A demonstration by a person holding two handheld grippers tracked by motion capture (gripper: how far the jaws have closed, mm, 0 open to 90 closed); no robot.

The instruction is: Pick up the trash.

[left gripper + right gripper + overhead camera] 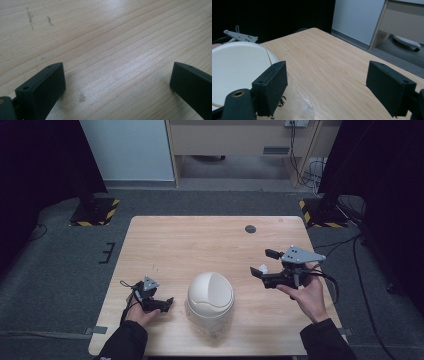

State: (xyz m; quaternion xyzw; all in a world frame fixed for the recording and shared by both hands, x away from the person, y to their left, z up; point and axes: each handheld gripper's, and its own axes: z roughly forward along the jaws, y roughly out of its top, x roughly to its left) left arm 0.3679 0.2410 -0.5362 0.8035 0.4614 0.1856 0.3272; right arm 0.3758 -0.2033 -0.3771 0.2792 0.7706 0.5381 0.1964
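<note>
— Where are your tools right now?

— My left tool (167,303) sits low over the wooden worktop (200,240), just left of the cream domed lid (210,294). Its jaws are spread wide with nothing between them; in the left gripper view I see bare wood grain beneath. My right tool (264,263) hovers to the right of the dome, jaws also spread and empty.

— And the thing itself?

— The dome stands near the front middle of the worktop, between my two hands. It looks like a swing-top bin lid seated on a clear container (210,322); in the right gripper view something clear and crinkly (299,105), perhaps a liner, shows below the lid's rim.

— How do you expect it to handle?

— Light and hollow, I judge, stiff plastic but smooth and rounded, so slippery for flat jaws. The curved crown gives no purchase. I would pinch at the lower rim, or steady the clear body with one tool, since a flap that swings could give way under pressure.
</note>
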